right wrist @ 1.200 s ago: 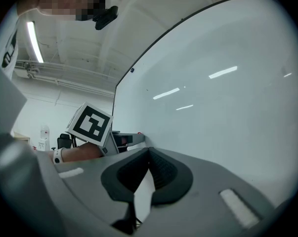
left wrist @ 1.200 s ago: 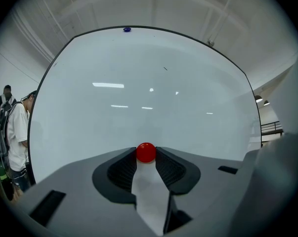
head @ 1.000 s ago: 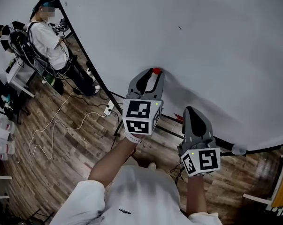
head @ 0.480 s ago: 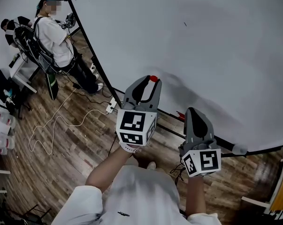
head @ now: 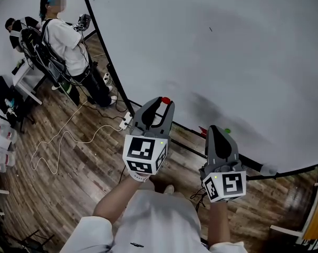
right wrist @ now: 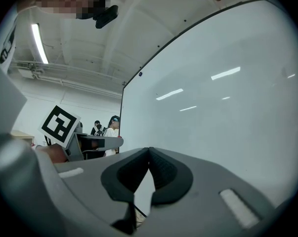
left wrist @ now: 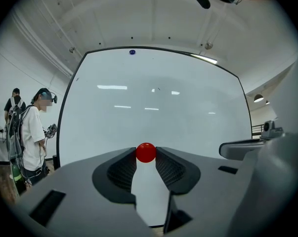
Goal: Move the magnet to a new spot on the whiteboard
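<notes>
The left gripper (head: 164, 104) holds the magnet (left wrist: 146, 152) (a small, red, ball-shaped piece) pinched at the very tips of its jaws, with one ribbed pad on each side. The whiteboard (left wrist: 158, 107) stands ahead of the jaws, and the magnet appears to be clear of its face. Expect the magnet to be light and rigid, with a smooth rounded surface that could roll or slip out of a tip grip. Take hold across its widest part, centred on the pads. Near the board it will probably pull toward the steel, so bring it in squarely. The right gripper (right wrist: 149, 153), off to the right of the left jaws, has its jaws closed together with nothing between them.
</notes>
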Motion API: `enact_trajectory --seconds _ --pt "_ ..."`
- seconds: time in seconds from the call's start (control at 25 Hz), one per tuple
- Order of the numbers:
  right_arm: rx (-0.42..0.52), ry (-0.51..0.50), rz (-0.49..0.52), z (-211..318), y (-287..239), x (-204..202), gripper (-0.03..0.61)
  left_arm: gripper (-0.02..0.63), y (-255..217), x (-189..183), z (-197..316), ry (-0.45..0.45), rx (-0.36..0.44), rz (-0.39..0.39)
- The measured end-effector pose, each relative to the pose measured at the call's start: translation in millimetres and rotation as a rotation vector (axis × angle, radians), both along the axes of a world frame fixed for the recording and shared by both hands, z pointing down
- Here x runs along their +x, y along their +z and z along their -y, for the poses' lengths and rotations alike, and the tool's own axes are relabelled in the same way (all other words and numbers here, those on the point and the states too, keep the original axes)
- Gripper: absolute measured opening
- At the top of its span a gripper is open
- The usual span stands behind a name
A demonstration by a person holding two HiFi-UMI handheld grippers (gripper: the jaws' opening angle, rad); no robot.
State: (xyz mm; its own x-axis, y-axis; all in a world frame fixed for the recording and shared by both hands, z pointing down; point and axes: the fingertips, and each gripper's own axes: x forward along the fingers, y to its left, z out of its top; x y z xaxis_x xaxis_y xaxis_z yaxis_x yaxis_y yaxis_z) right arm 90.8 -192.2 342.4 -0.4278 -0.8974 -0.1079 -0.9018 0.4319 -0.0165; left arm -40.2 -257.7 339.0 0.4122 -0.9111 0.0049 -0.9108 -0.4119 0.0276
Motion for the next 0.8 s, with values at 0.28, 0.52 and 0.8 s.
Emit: enact_trajectory --seconds 0.28,0.52,0.8 --pt "0.002 0.017 -0.007 -1.4 -0.2 2.0 0.009 0.123 3.0 -2.6 -10.0 0.014 -0.001 0.003" --pt "0.010 0.025 0.001 -1.4 -6.2 4.6 0.009 0.123 -4.3 2.1 -16.3 0.035 0.007 0.004" --pt "0.060 0.017 -0.028 -0.4 -33.4 4.5 0.009 0.123 -28.4 18.0 -19.4 0.081 0.043 0.020"
